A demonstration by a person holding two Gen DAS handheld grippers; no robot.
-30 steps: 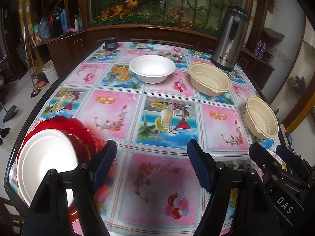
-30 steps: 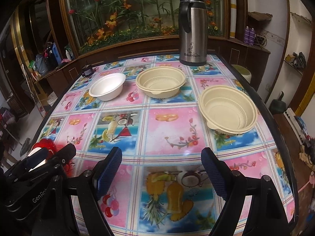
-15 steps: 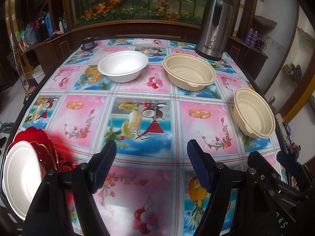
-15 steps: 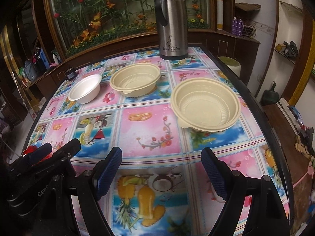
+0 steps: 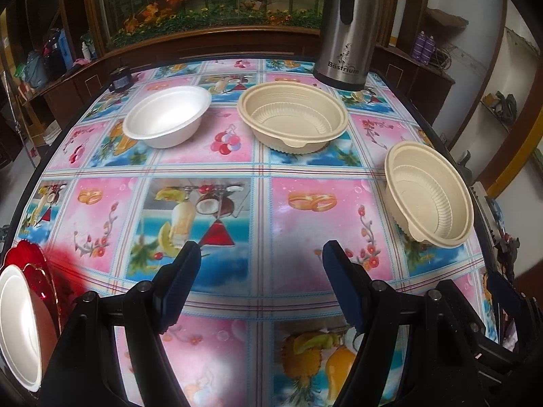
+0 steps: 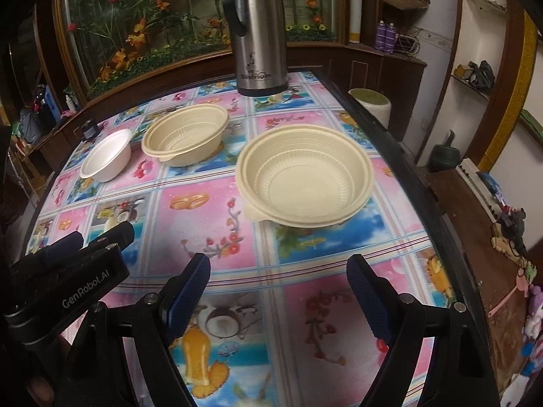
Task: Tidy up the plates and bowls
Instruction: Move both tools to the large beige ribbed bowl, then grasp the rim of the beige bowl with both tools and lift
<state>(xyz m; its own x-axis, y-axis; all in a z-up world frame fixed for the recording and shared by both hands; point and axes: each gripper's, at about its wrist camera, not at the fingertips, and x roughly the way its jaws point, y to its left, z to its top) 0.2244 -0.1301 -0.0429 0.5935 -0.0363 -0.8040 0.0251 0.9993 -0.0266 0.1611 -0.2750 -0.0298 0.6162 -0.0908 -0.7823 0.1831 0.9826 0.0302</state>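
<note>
A white foam bowl (image 5: 167,116) (image 6: 107,156) and a cream ribbed bowl (image 5: 292,117) (image 6: 185,134) stand at the table's far side. A second cream bowl (image 5: 429,193) (image 6: 305,176) sits near the right edge, just ahead of my right gripper (image 6: 278,271), which is open and empty. My left gripper (image 5: 261,257) is open and empty over the table's middle. A white plate (image 5: 17,325) lies on a red plate (image 5: 34,264) at the near left.
A steel thermos jug (image 5: 349,27) (image 6: 259,30) stands at the far right corner. A small dark jar (image 5: 120,79) sits at the far left. The patterned tablecloth (image 5: 271,203) covers the table; its dark right edge (image 6: 424,183) runs close to the near bowl.
Both grippers have moved forward and to the right over the table. The near cream bowl is closer to the right gripper; the plates have slid to the left view's edge.
</note>
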